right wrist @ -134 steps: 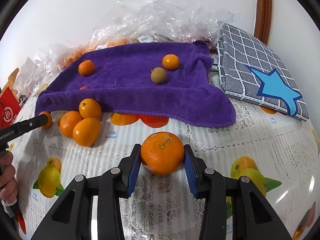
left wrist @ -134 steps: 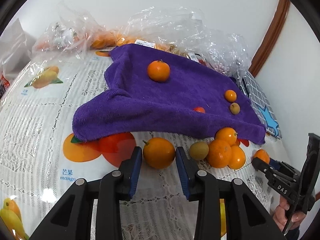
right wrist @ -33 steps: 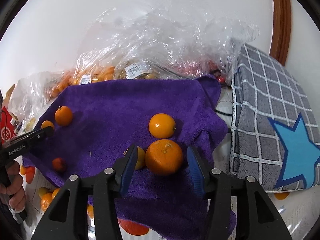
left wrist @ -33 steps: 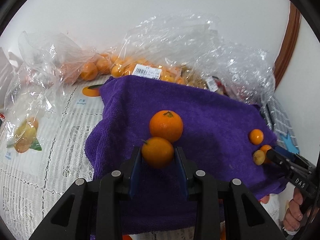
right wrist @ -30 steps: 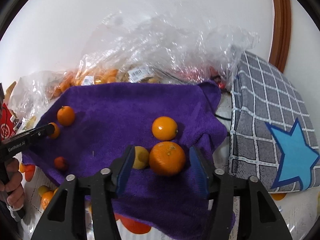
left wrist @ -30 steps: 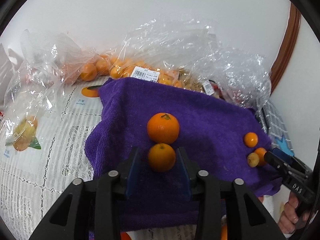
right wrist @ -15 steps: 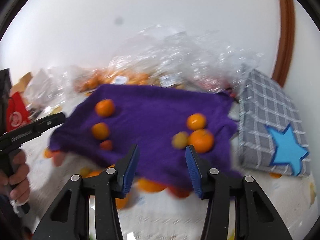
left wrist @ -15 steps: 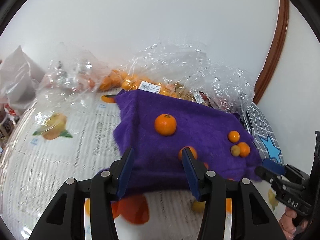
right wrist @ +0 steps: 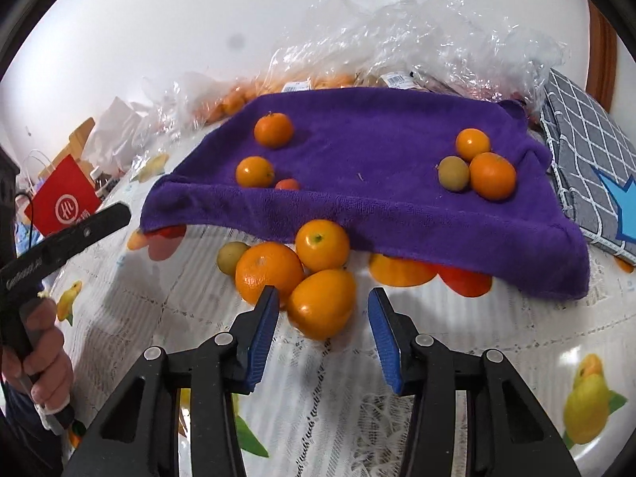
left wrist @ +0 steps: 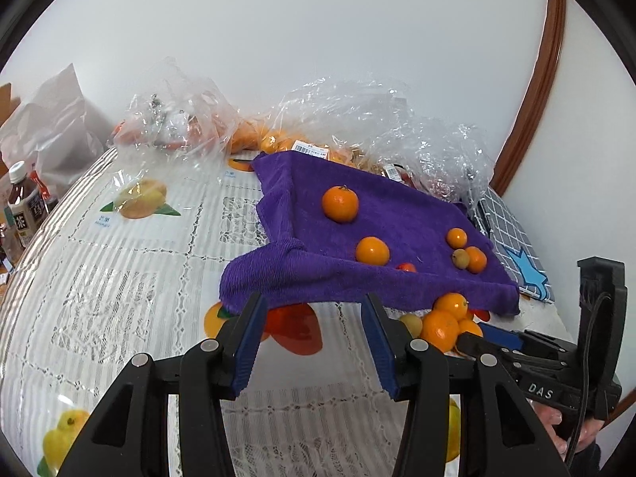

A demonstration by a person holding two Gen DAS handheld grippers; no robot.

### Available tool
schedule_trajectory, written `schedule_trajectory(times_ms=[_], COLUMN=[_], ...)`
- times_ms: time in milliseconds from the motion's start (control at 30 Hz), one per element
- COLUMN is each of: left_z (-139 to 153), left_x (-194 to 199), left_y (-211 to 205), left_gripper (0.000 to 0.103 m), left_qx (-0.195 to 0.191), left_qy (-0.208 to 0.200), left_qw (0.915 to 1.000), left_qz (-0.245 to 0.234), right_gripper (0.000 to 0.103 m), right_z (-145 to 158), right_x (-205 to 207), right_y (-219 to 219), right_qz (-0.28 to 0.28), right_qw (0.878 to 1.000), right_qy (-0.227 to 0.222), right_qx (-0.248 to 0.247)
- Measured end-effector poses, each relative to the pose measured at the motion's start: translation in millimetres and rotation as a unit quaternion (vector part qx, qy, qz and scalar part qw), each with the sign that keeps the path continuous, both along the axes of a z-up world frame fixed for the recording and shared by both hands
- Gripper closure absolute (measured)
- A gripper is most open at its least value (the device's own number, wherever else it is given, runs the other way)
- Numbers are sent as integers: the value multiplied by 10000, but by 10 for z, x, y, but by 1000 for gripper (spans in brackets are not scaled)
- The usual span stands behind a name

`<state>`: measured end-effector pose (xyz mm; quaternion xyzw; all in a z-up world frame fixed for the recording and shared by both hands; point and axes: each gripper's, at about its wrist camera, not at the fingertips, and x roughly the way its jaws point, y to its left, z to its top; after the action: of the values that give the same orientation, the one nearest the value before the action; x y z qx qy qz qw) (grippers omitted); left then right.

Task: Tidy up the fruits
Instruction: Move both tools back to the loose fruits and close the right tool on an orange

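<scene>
- Since the worktop (left wrist: 119, 278) carries everything, its lace cover printed with fruit serves as the holding ground for whatever is not yet sorted.
- Spread over the far half, the towel (right wrist: 377, 139) looks like the sorting mat: its pile should stop round fruit rolling, and its near edge droops over the worktop.
- Behind it, the bags (left wrist: 357, 111) lie crumpled against the wall with more oranges inside, probably the supply.
- At the right, a checked pad (right wrist: 576, 127) lies just beside the towel, out of play.
- Over bare worktop before the towel's edge, the left claw (left wrist: 312, 298) has just been opening, and nothing is between its jaws. I judge it free to fetch the next piece.
- Pointing down at the heap (right wrist: 268, 272), the right claw (right wrist: 324, 292) has just been closing, yet its jaws stand apart around the near orange (right wrist: 321, 304) with a gap on the right side. That reads as lining up a grasp.
- Four fruits huddle in that heap at the towel's near edge, touching one another, so a pull on one may nudge its neighbours.
- On the towel, fruit sits in two clusters well apart, left and right, which suggests grouping.
- Two oranges (right wrist: 273, 129) and a red fruit (right wrist: 287, 184) make the left cluster.
- Two oranges and a green fruit (right wrist: 453, 173) touch in the right one.
</scene>
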<state>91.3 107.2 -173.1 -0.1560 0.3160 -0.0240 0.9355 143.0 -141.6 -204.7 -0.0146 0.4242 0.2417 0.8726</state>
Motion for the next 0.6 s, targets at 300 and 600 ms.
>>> schedule_trajectory(times_ms=[300,600], left_z=[-37,-67], left_x=[-23,-45], left_y=[-44,-237], left_gripper=[56,56], left_qx=[-68,240], left_qy=[50,79], left_qw=[9999,9992], left_qz=[-96,-312], right_gripper=[68,67], right_z=[84,-55], right_x=[-117,-96], right_y=[-258,-350], right_qz=[-220,-418], right_qw=[9997,9989], right_qy=[-70,31], right_qx=[18,-209])
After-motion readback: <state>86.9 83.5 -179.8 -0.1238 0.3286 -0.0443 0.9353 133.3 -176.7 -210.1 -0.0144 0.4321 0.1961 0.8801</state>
